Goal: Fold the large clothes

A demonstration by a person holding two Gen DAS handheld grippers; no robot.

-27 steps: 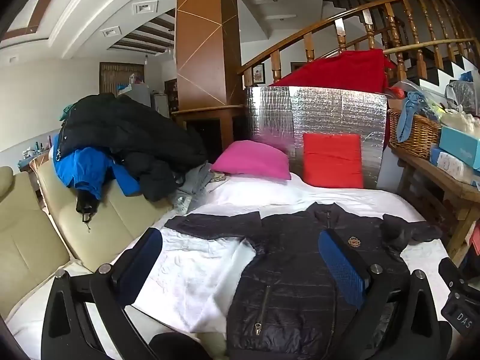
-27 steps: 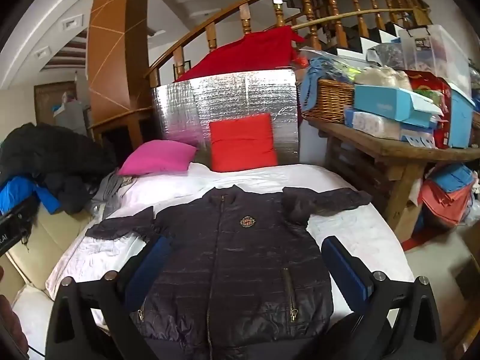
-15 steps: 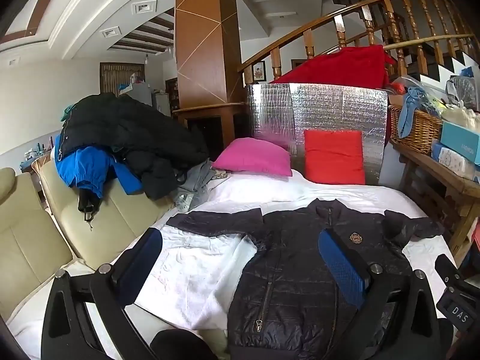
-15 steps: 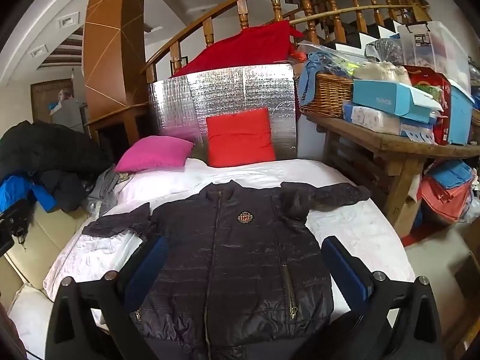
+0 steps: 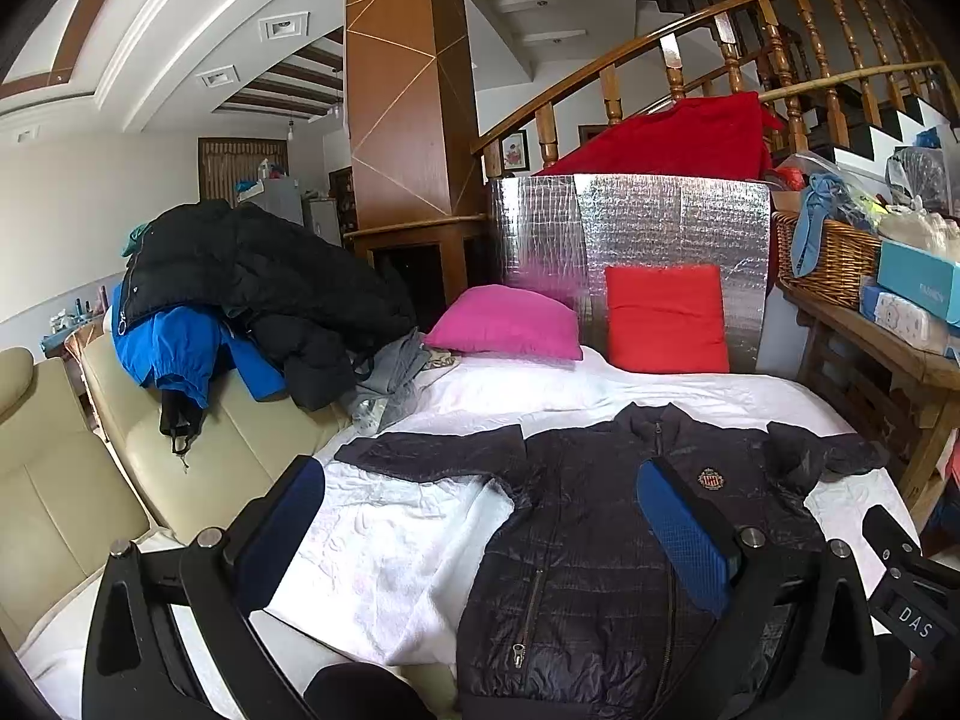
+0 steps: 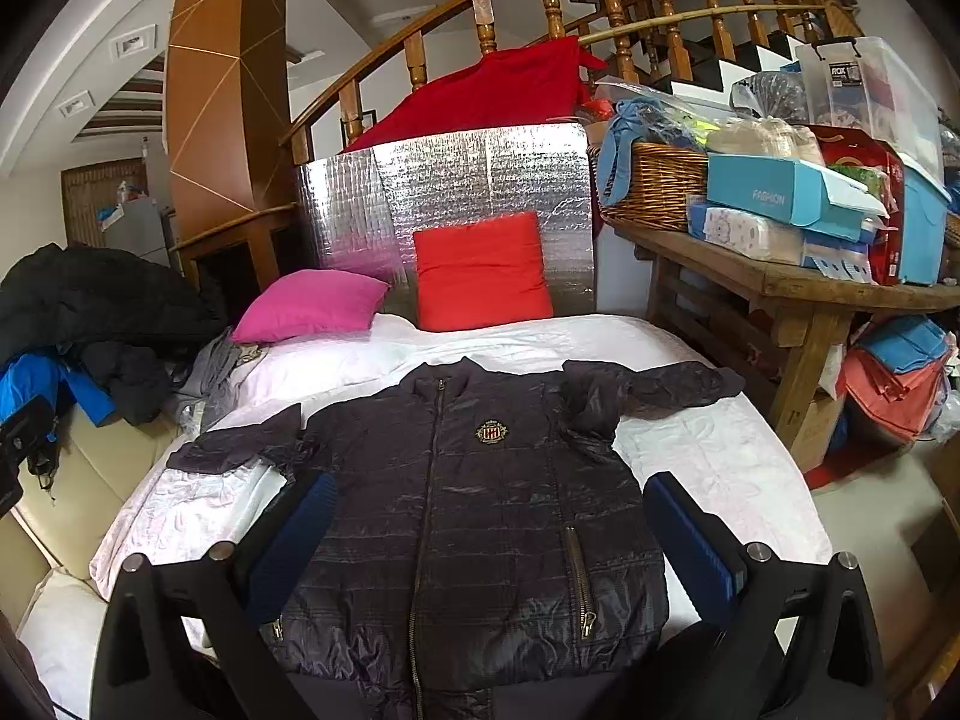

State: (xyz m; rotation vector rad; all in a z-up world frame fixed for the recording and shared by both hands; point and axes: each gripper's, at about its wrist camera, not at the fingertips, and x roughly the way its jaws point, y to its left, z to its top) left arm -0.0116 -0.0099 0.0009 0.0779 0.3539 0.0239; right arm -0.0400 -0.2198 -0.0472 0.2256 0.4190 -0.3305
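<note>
Right wrist view, jacket (image 6: 480,516) hem cut off below, both grippers' jaws wide apart, empty.

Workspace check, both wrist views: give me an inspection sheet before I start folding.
Surface: white bed cover, wrinkled.
Job's things: dark quilted jacket flat, zipped, sleeves spread.
Clutter: pink pillow, red pillow at far end.
Grippers: left tool and right tool open, holding nothing, above the jacket.
Cables: nothing seen.
Surroundings: coat pile on beige sofa; loaded wooden table; staircase.
</note>
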